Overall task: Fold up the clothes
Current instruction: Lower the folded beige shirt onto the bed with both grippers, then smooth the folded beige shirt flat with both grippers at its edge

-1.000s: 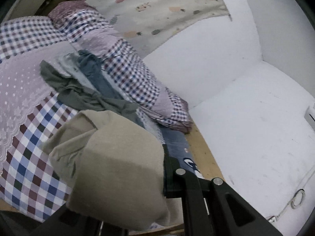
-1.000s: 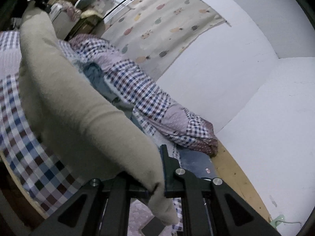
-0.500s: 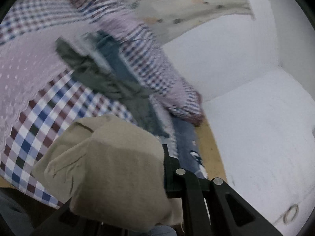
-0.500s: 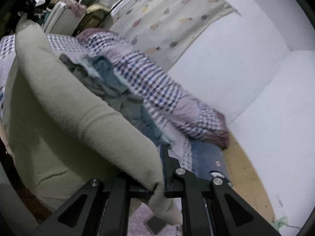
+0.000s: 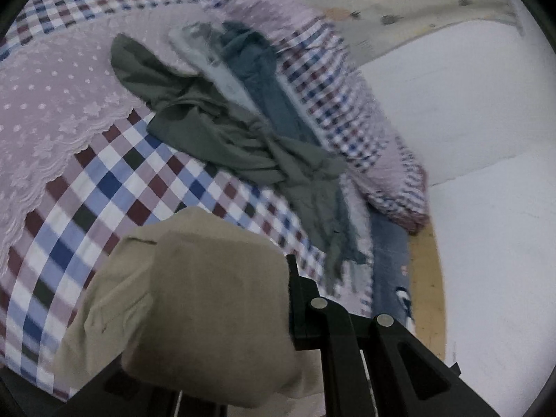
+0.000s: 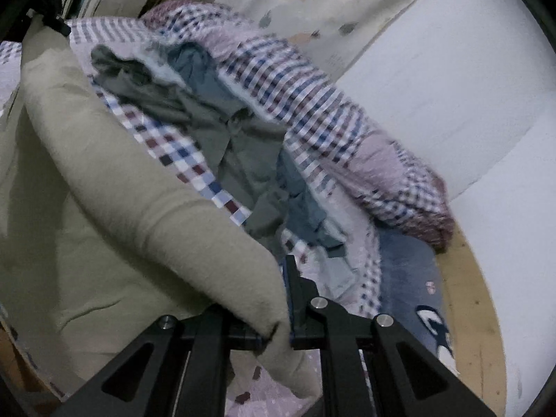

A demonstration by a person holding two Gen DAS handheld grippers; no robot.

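One beige garment (image 6: pixel 114 180), pinched by right gripper (image 6: pixel 278 326) and left gripper (image 5: pixel 278 312); right wrist view alone shows its stretched span. One checked bedsheet (image 5: pixel 114 191).

Both wrist views close over bed (image 5: pixel 104 187)

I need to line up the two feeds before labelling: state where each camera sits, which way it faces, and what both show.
Left wrist: sits on the left tool, looking forward and down over the checked bedspread toward the white wall; only the tool's black fingers show, shut on the beige garment.
Right wrist: sits on the right tool, facing along the bed toward the rolled quilt; its black fingers grip the same beige garment.
Shared: the beige garment, the grey-green clothes, the quilt and the spotted curtain.
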